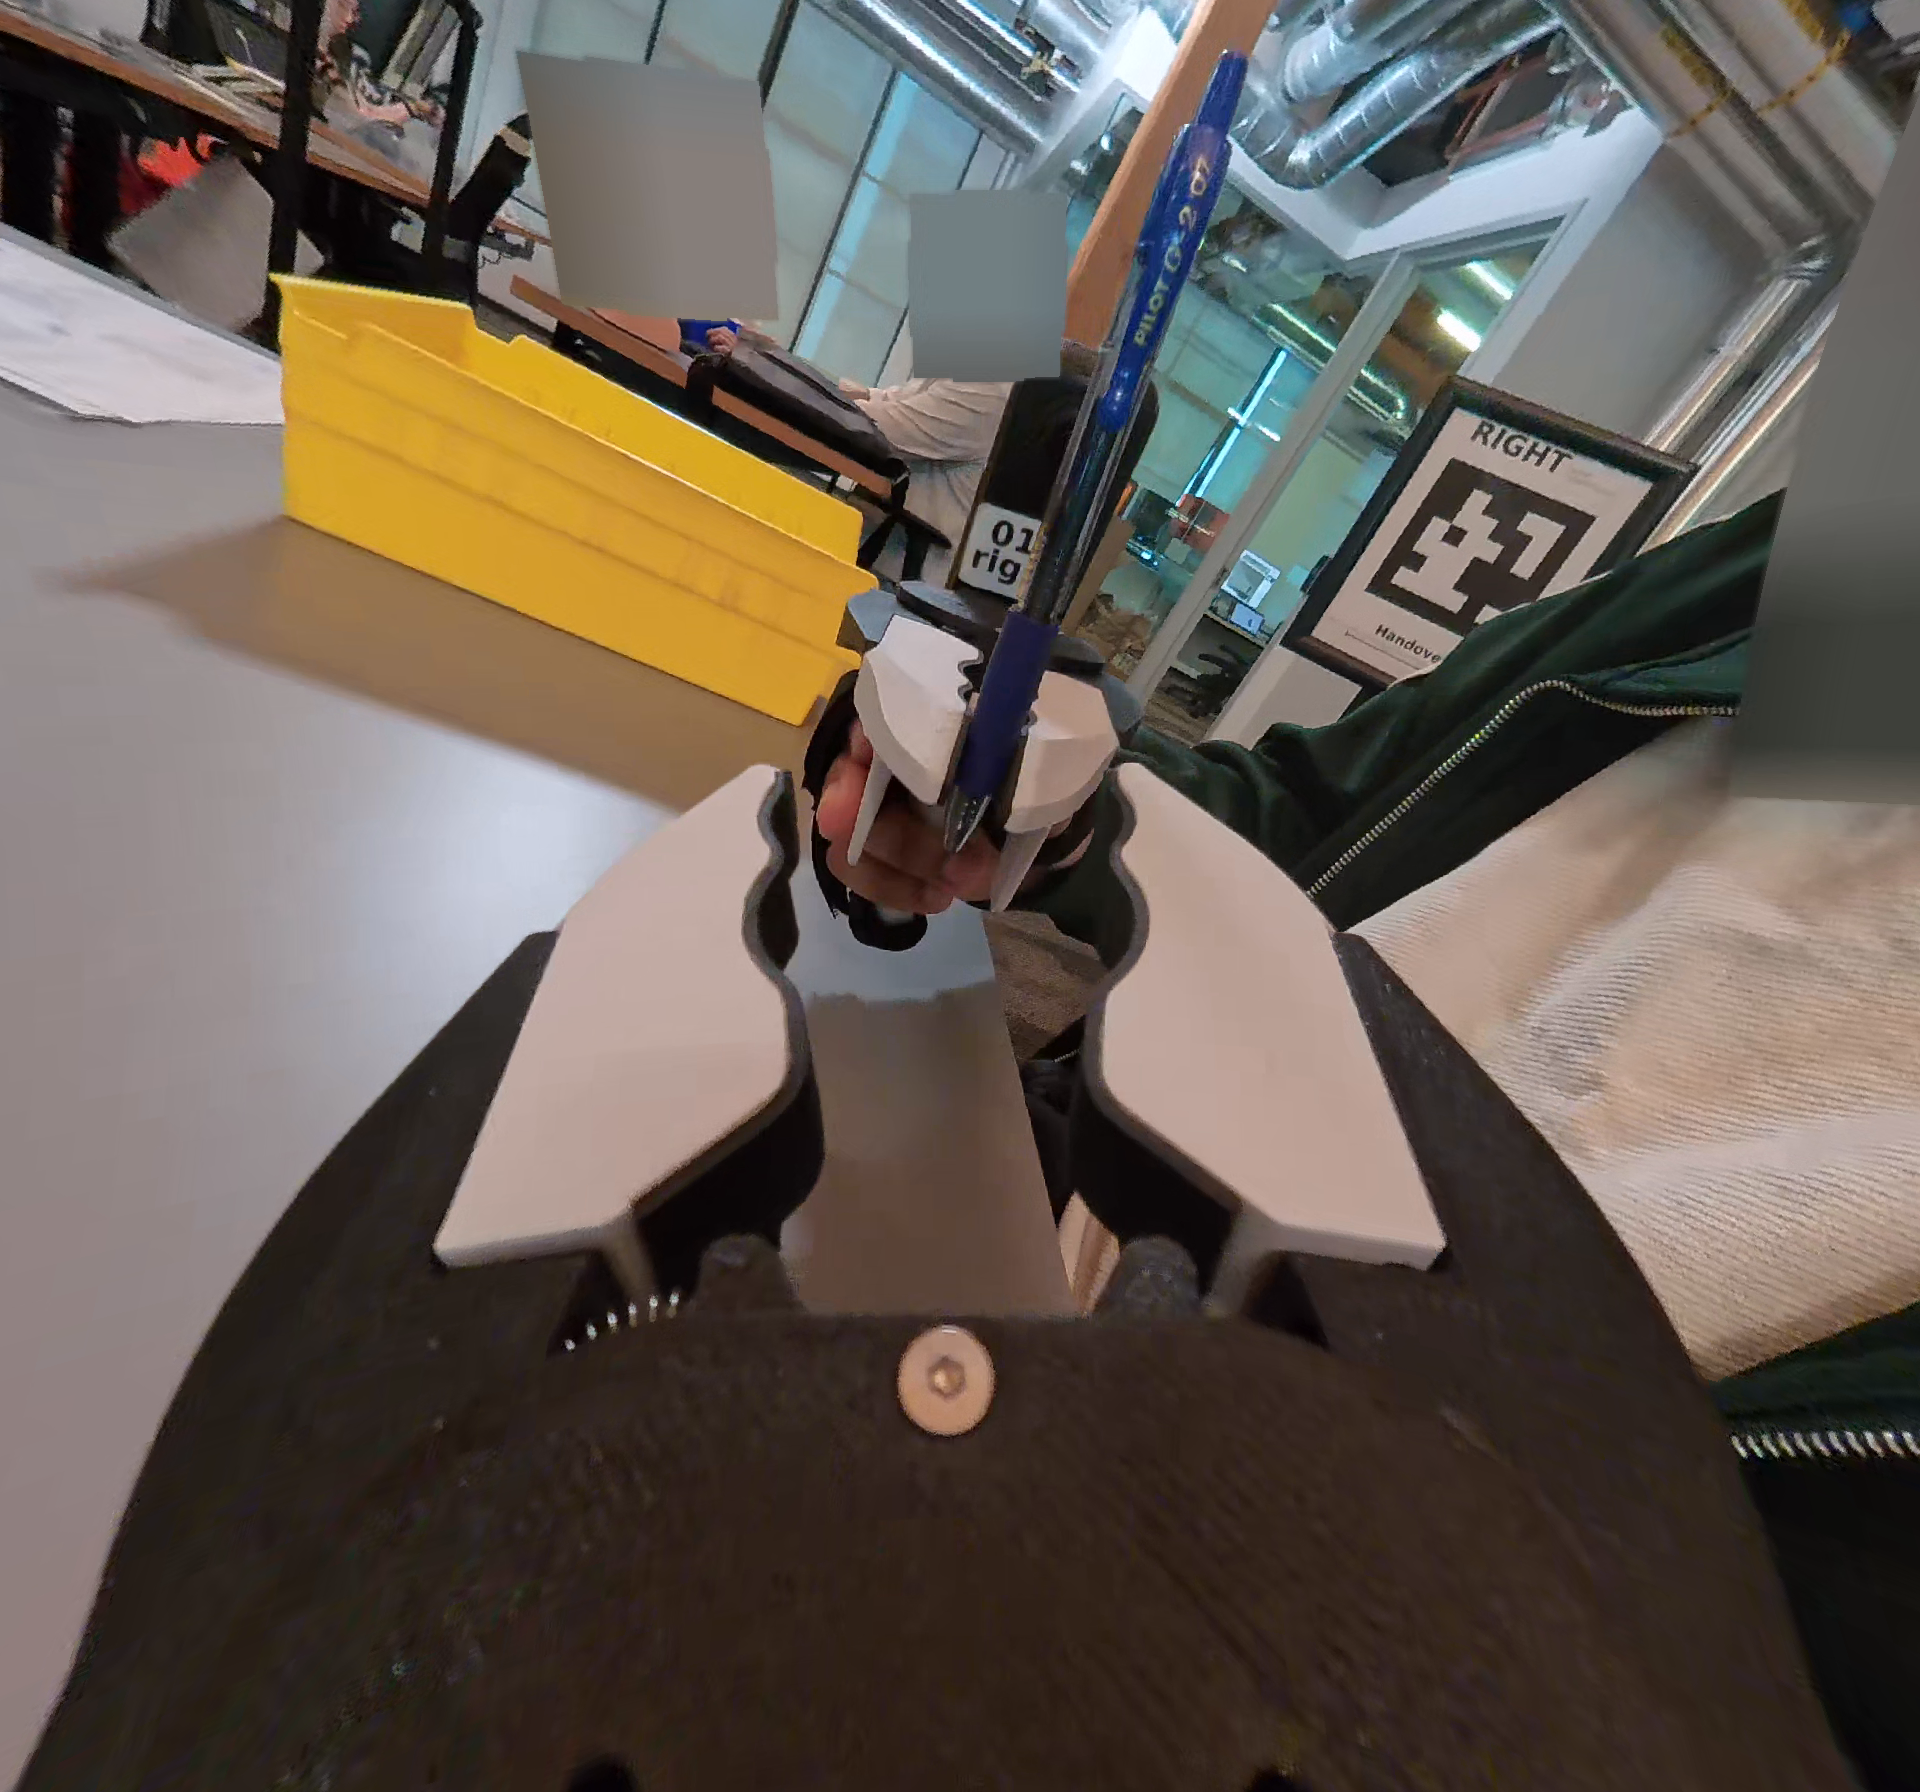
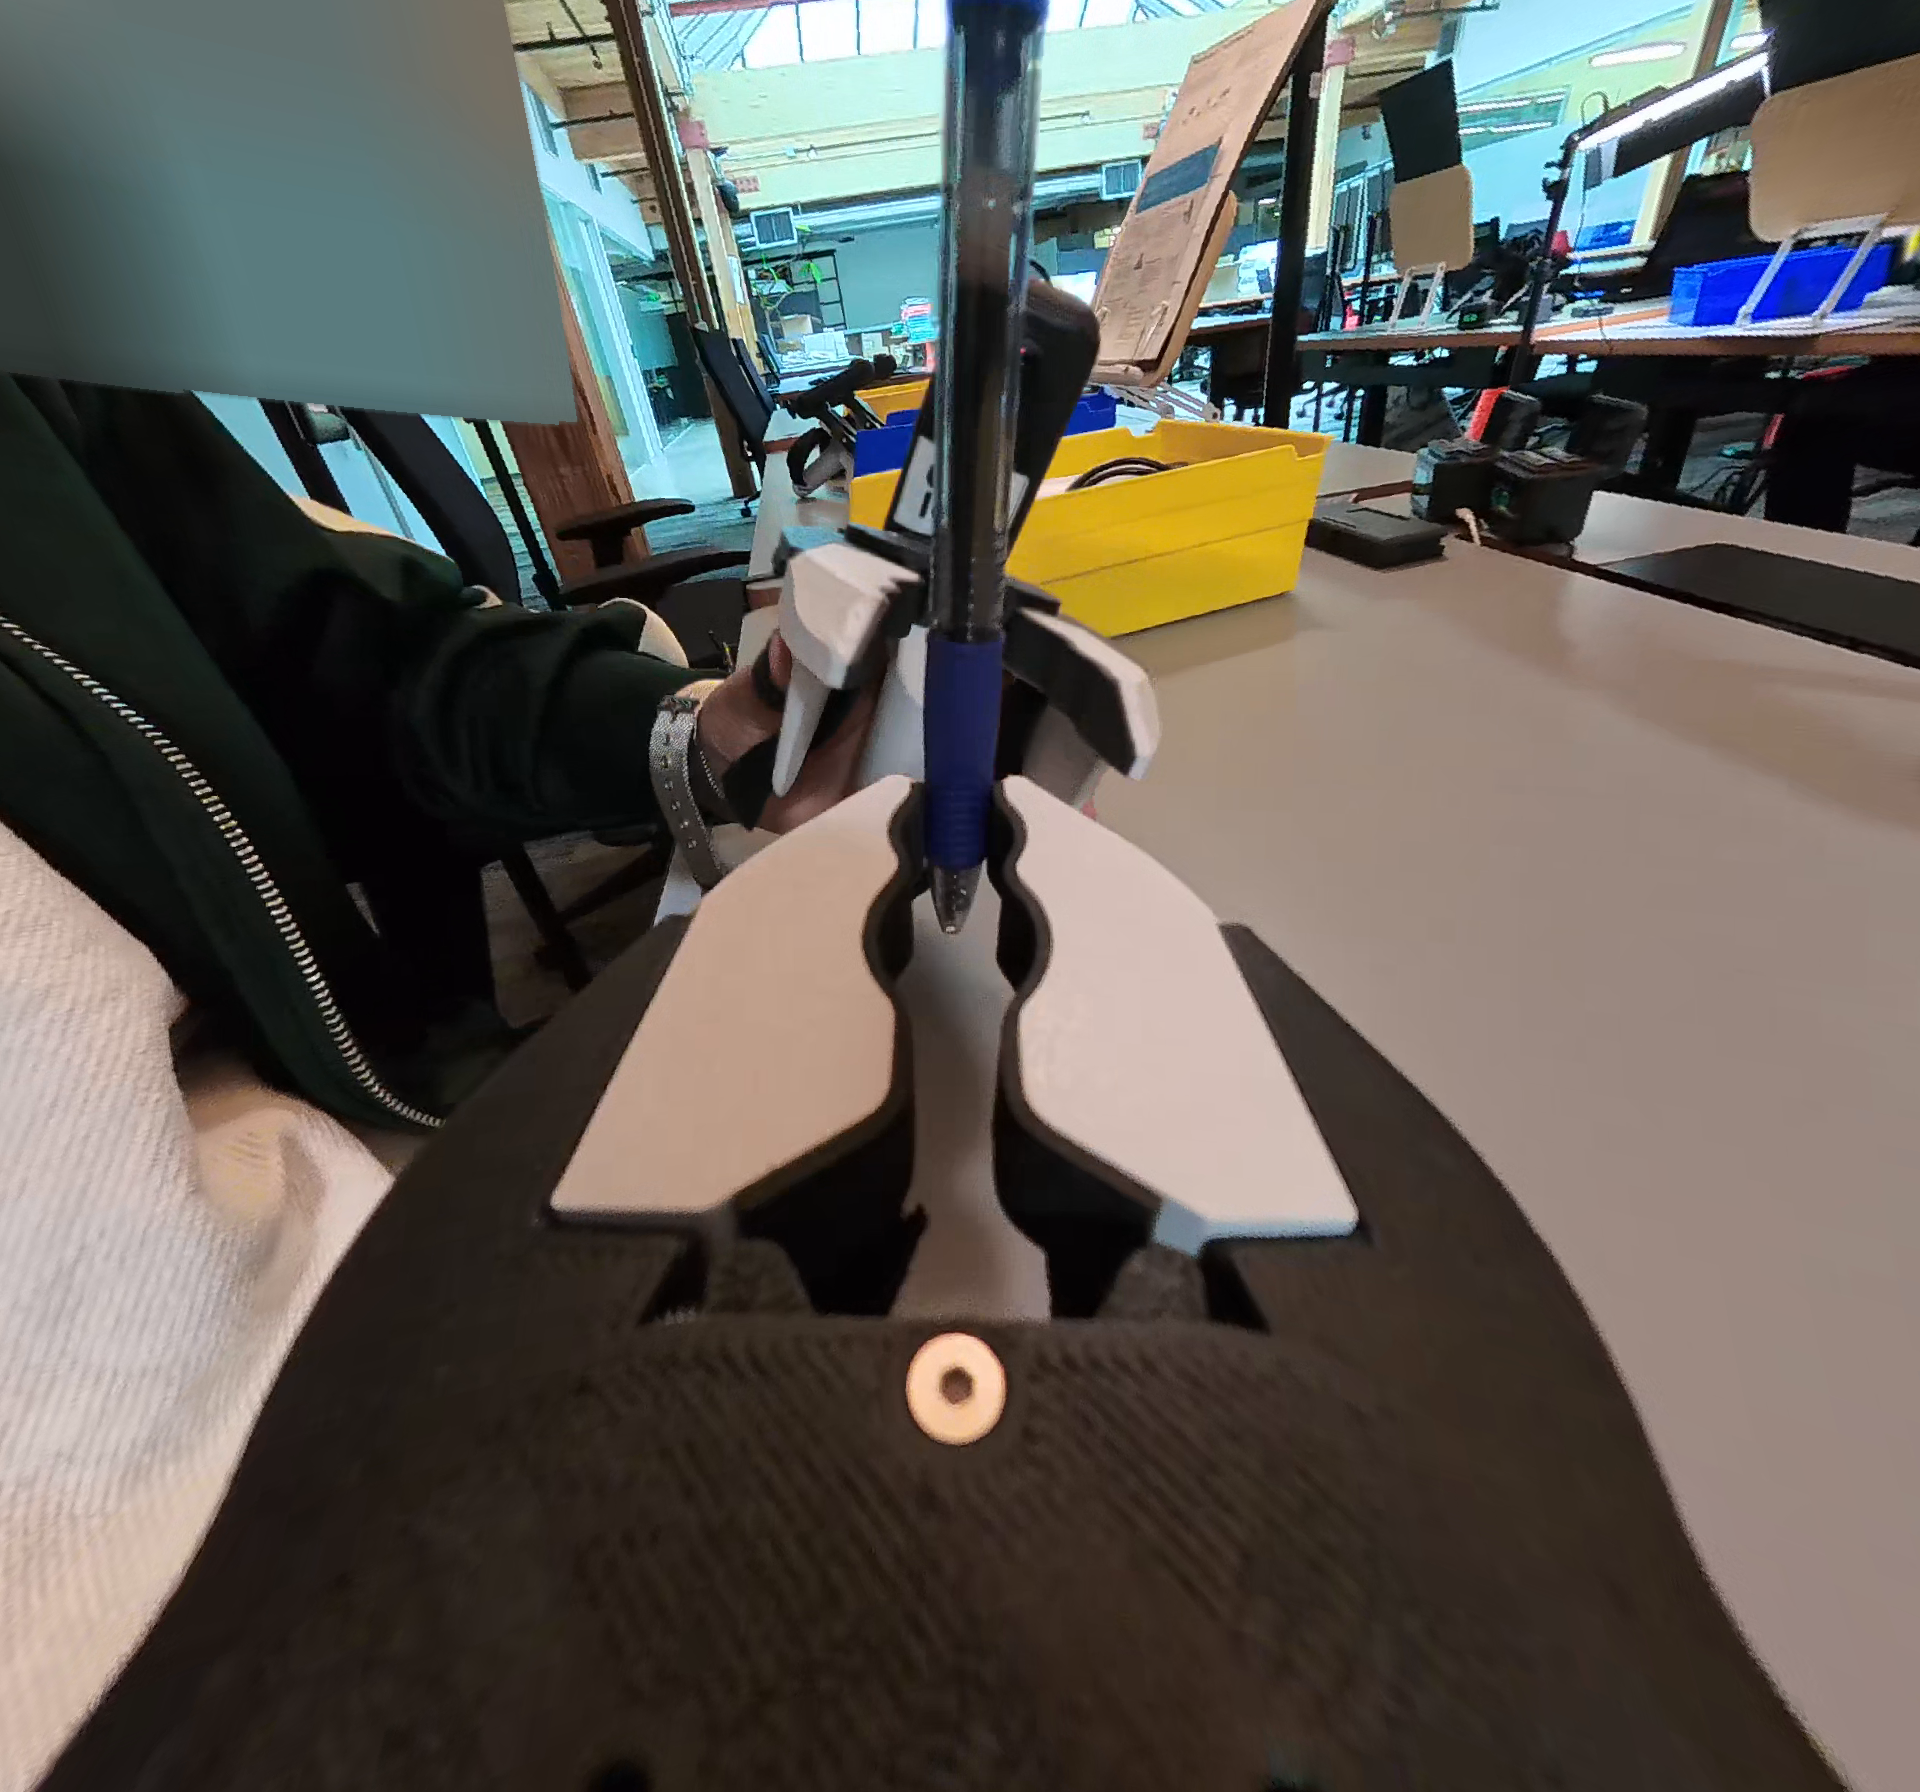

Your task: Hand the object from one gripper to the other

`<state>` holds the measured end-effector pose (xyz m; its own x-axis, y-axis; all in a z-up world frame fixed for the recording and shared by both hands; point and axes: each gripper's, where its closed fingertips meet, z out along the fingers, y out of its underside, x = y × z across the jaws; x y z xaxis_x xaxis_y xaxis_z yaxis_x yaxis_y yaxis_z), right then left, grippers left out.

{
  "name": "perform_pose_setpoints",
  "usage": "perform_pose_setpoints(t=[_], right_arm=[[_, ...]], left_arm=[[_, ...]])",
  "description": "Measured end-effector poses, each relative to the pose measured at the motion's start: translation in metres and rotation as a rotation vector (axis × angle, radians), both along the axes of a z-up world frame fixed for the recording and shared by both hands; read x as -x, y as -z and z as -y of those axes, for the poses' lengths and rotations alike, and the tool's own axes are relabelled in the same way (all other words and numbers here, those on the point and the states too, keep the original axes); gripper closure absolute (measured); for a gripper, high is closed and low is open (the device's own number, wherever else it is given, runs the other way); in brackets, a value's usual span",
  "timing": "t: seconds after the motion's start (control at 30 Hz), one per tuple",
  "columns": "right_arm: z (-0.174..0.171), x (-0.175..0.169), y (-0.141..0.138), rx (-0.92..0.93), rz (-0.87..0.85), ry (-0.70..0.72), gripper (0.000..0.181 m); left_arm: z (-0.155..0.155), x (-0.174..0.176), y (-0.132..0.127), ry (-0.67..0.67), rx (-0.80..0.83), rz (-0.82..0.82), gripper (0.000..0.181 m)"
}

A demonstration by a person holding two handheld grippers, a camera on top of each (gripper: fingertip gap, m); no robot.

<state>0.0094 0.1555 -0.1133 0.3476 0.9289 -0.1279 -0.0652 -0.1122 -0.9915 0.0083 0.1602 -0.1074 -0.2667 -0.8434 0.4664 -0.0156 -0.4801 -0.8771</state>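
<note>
Blue pen [image 2: 964, 755] standing up, tip down, pinched low by R gripper [image 2: 954, 849], L gripper [image 1: 951, 869] fingers spread wide w/ nothing in them, close in front, yellow bin [image 1: 540, 485] on table [image 1: 260, 859] behind.

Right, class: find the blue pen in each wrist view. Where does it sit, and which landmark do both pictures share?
Left wrist view: the blue pen stands right of centre, tip down, clamped in the far right gripper.
Right wrist view: the pen rises up the centre from the near right gripper to the top edge.
Shared landmark: the dark green zipped jacket.
</note>
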Motion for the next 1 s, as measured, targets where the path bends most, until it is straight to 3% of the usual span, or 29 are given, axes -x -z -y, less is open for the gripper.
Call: perform_pose_setpoints(t=[0.33, 0.57, 0.7, 0.93, 0.97, 1.0], right_arm=[[0.007, 0.021, 0.012, 0.026, 0.042, -0.046, 0.170], [0.010, 0.028, 0.016, 0.007, 0.077, -0.052, 0.170], [0.010, 0.030, 0.017, 0.004, 0.084, -0.054, 0.170], [0.010, 0.030, 0.022, 0.035, 0.078, -0.064, 0.170], [0.009, 0.030, 0.022, 0.050, 0.071, -0.063, 0.163], [0.005, 0.029, 0.023, 0.063, 0.063, -0.048, 0.145]], left_arm=[[0.013, 0.003, -0.040, -0.097, -0.179, 0.070, 0.147], [0.017, -0.001, -0.045, -0.139, -0.207, 0.066, 0.155], [0.017, 0.000, -0.046, -0.152, -0.216, 0.065, 0.171], [0.015, -0.001, -0.041, -0.141, -0.219, 0.048, 0.171], [0.015, 0.000, -0.040, -0.136, -0.223, 0.050, 0.171], [0.015, 0.000, -0.040, -0.134, -0.227, 0.050, 0.171]])
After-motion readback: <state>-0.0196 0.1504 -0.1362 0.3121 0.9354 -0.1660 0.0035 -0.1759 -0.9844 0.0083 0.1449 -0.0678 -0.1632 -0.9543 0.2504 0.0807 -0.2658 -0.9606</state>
